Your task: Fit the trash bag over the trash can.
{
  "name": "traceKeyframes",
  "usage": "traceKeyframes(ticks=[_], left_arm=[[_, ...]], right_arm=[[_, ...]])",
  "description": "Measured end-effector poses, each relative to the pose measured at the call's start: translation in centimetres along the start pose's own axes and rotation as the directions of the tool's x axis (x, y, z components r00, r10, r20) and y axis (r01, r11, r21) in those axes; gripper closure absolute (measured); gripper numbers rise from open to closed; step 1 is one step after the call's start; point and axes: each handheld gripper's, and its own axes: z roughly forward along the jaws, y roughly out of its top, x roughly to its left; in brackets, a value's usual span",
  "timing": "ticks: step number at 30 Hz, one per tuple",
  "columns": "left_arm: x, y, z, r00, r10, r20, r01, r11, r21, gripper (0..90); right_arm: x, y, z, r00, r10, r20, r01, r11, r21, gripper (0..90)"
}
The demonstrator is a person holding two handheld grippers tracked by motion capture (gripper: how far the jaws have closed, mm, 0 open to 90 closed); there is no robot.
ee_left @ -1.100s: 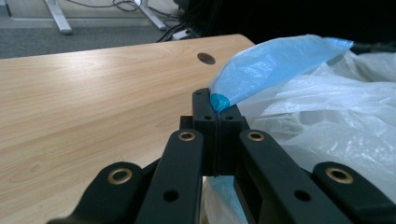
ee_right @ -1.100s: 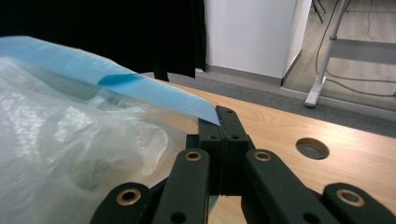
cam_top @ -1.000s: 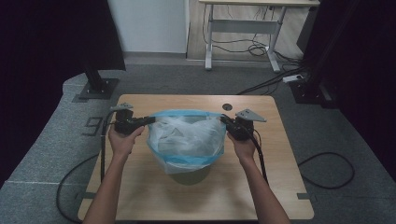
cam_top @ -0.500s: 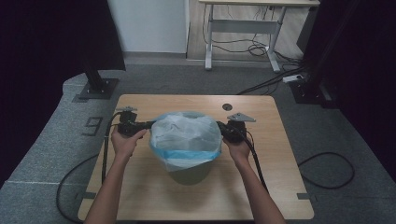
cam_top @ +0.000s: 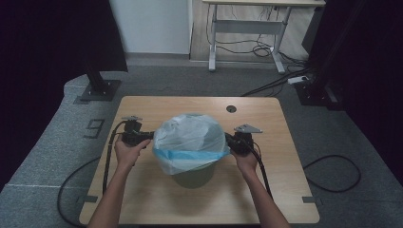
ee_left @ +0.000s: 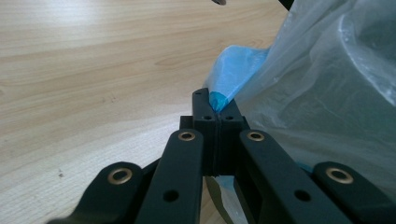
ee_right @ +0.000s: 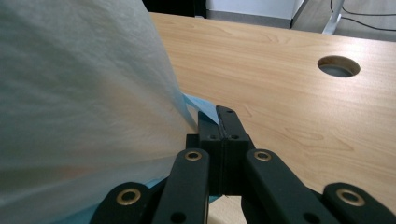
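Observation:
A translucent white bag [cam_top: 189,135] with a blue hem [cam_top: 190,156] domes over an olive bin [cam_top: 192,176] at the middle of the wooden table [cam_top: 285,190]. My left gripper [cam_top: 151,136] is at the bag's left side, shut on the blue hem [ee_left: 233,70]; in the left gripper view the jaws [ee_left: 212,100] meet with blue film pinched between them and the bag [ee_left: 322,93] fills the right. My right gripper [cam_top: 228,141] is at the bag's right side, shut on the hem too; the right gripper [ee_right: 219,114] pinches a blue strip [ee_right: 196,103] beside the bag wall [ee_right: 79,93].
A round cable hole [cam_top: 231,109] lies in the table behind the bag. Cables trail from both grippers off the table to the floor [cam_top: 332,171]. A black stand base [cam_top: 97,90] sits at the far left, a white desk frame [cam_top: 247,28] stands beyond.
Both hands have come down and toward the near side with the bag's hem. The blue hem, earlier stretched wide and high, now sits low around the bin and the bag puffs up above it.

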Motion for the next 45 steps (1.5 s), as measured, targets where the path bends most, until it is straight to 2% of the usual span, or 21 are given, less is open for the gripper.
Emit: traceKeyframes(ticks=[2,4,6,9,10,12,15,17,20,23,25,29,32,33,35,37,39,42,45], left_arm=[[-0.2,0.0,0.0,1.0000,0.004,-0.007,-0.004,1.0000,-0.001,89.3],[-0.2,0.1,-0.2,1.0000,0.001,-0.005,-0.001,1.0000,-0.009,89.2],[-0.3,0.2,-0.2,1.0000,0.007,0.002,-0.007,0.9999,-0.013,89.2],[-0.8,0.4,-0.3,0.9998,0.020,0.001,-0.020,0.9997,-0.015,89.2],[-0.9,0.4,-0.3,0.9998,0.020,0.001,-0.020,0.9997,-0.016,89.2],[-1.0,0.4,-0.3,0.9999,0.016,0.001,-0.016,0.9996,-0.022,89.2],[-1.0,0.4,-0.4,1.0000,0.009,0.000,-0.009,0.9996,-0.025,89.2],[-1.0,0.5,-0.5,1.0000,0.008,-0.004,-0.008,0.9995,-0.030,89.2],[-0.9,0.5,-0.7,1.0000,0.002,-0.001,-0.002,0.9993,-0.038,89.2],[-0.8,0.5,-0.6,1.0000,0.001,-0.002,-0.001,0.9994,-0.035,89.2],[-0.8,0.5,-0.7,1.0000,0.002,-0.001,-0.002,0.9994,-0.036,89.2],[-1.0,0.5,-0.6,0.9999,0.009,0.007,-0.009,0.9993,-0.036,89.1],[-1.1,0.5,-0.3,0.9999,0.013,0.005,-0.013,0.9993,-0.034,89.1],[-1.1,0.5,-0.2,0.9999,0.010,0.004,-0.010,0.9993,-0.035,89.1],[-1.0,0.5,-0.1,1.0000,0.003,0.005,-0.002,0.9994,-0.035,89.1],[-1.0,0.5,-0.1,1.0000,0.001,0.004,0.000,0.9994,-0.034,89.2],[-1.0,0.6,-0.3,1.0000,-0.004,-0.005,0.004,0.9994,-0.034,89.2],[-0.9,0.6,-0.5,0.9999,-0.010,-0.003,0.010,0.9991,-0.040,89.2],[-0.8,0.6,-0.7,0.9999,-0.011,-0.003,0.011,0.9990,-0.043,89.2]], right_arm=[[0.0,-0.1,-0.7,0.9997,-0.005,0.023,0.006,0.999,-0.042,81.1],[0.0,0.1,-2.1,0.9976,-0.015,0.067,0.023,0.994,-0.110,67.1],[0.2,0.4,-3.4,0.9981,-0.029,0.055,0.037,0.988,-0.149,63.5],[1.0,0.7,-5.3,0.9948,-0.081,0.062,0.091,0.980,-0.180,59.3],[1.2,0.7,-6.0,0.9943,-0.083,0.068,0.094,0.978,-0.188,56.7],[1.2,0.7,-6.7,0.9966,-0.056,0.061,0.066,0.980,-0.186,51.6],[0.3,0.6,-6.4,0.9996,0.001,0.030,0.003,0.990,-0.139,47.3],[-0.4,0.5,-5.8,0.9990,0.040,-0.021,-0.042,0.994,-0.098,44.8],[-1.4,0.4,-5.0,0.9930,0.108,-0.047,-0.112,0.991,-0.077,43.3],[-2.0,0.5,-4.5,0.9846,0.162,-0.065,-0.168,0.981,-0.101,43.5],[-2.1,0.8,-4.5,0.9839,0.169,-0.060,-0.175,0.978,-0.113,43.4],[-1.8,1.4,-5.4,0.9872,0.149,-0.058,-0.156,0.974,-0.165,42.0],[-1.8,2.0,-6.1,0.9832,0.167,-0.075,-0.178,0.965,-0.194,42.4],[-1.8,2.2,-6.1,0.9822,0.173,-0.074,-0.184,0.965,-0.189,43.2],[-1.5,2.5,-5.7,0.9865,0.157,-0.047,-0.162,0.975,-0.149,43.2],[-1.4,2.6,-5.2,0.9893,0.140,-0.041,-0.144,0.983,-0.113,42.9],[-1.4,2.7,-4.9,0.9885,0.139,-0.058,-0.145,0.984,-0.101,42.9],[-1.5,2.8,-5.0,0.9819,0.159,-0.103,-0.170,0.979,-0.116,43.0],[-1.3,2.9,-5.4,0.9838,0.144,-0.106,-0.158,0.978,-0.135,43.1]])
